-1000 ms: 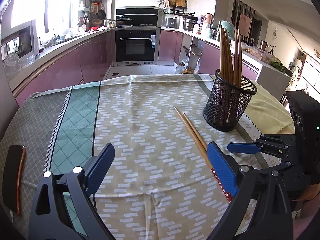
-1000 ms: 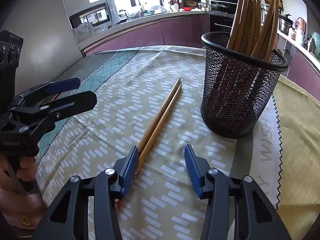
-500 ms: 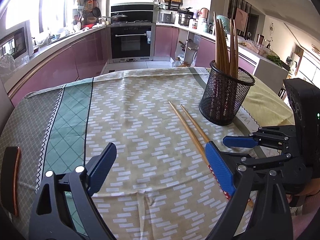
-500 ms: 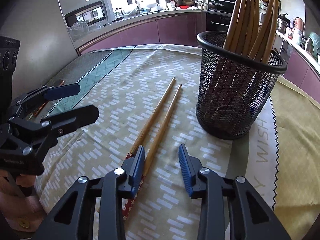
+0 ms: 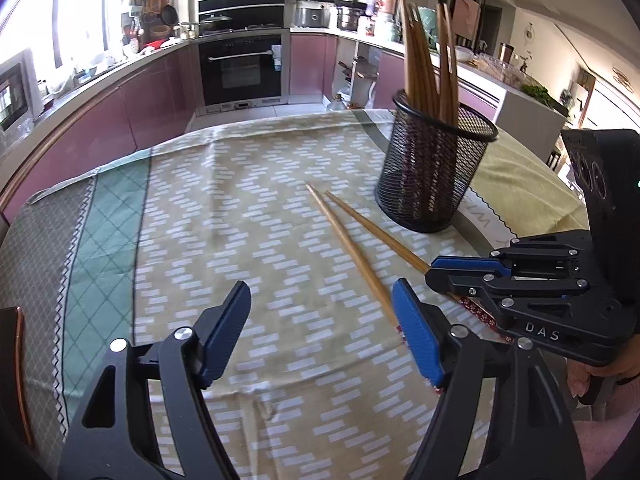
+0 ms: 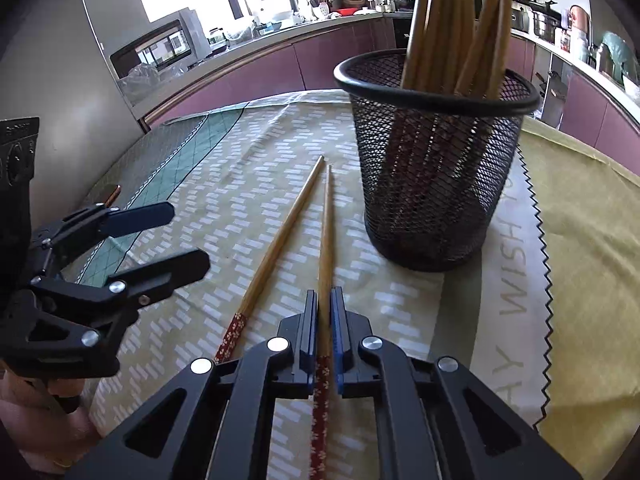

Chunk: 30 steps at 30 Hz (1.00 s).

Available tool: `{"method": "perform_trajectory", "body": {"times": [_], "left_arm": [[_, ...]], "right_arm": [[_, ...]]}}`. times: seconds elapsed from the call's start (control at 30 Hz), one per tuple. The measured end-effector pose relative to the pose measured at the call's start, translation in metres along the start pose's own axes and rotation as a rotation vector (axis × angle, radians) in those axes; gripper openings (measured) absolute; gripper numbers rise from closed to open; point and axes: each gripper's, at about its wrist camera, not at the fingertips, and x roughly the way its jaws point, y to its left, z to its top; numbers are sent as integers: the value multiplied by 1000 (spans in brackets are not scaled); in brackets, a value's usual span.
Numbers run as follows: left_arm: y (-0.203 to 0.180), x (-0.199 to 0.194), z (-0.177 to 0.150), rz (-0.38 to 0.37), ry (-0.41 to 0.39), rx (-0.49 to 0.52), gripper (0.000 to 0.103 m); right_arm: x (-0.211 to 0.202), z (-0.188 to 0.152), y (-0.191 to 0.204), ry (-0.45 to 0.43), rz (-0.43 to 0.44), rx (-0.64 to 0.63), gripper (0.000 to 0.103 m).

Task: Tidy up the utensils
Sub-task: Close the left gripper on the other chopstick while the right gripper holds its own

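Two wooden chopsticks with red patterned ends lie on the patterned tablecloth (image 5: 240, 208). My right gripper (image 6: 325, 300) is shut on the right chopstick (image 6: 326, 240) near its red end; the same gripper (image 5: 432, 272) also shows in the left wrist view. The other chopstick (image 5: 348, 248) lies free, its red end just inside the right finger of my left gripper (image 5: 320, 286). That gripper's jaws are closing, and its pads do not press on anything. A black mesh holder (image 5: 420, 192) full of several chopsticks stands upright just beyond, also in the right wrist view (image 6: 432, 184).
A dark flat object with a copper edge (image 5: 12, 360) lies at the table's left edge. A yellow cloth (image 6: 580, 220) covers the table right of the holder. A person's hand (image 5: 592, 376) holds the right gripper. Purple kitchen cabinets (image 5: 152, 96) stand beyond the table.
The right gripper's jaws have closed onto the right chopstick. The left gripper's jaws have narrowed and it has moved closer to the chopsticks. The two chopsticks now lie spread apart.
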Motion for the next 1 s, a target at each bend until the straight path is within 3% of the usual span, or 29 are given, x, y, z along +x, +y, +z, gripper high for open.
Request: {"method": "perform_trajectory", "body": {"times": [0.4, 0.5, 0.63, 0.73, 1.0], "left_arm": [[-26, 42, 10, -37, 106, 45, 42], [-29, 44, 10, -32, 102, 46, 38], [-28, 42, 6, -42, 102, 29, 20], [-22, 38, 1, -45, 100, 6, 13], [-13, 22, -15, -40, 106, -30, 8]], "right_arm": [[-2, -2, -7, -1, 27, 9, 8], [-2, -2, -6, -2, 27, 4, 8], [-1, -2, -5, -3, 25, 2, 8], [-2, -3, -6, -3, 28, 7, 8], [-3, -4, -4, 4, 27, -4, 9]]}}
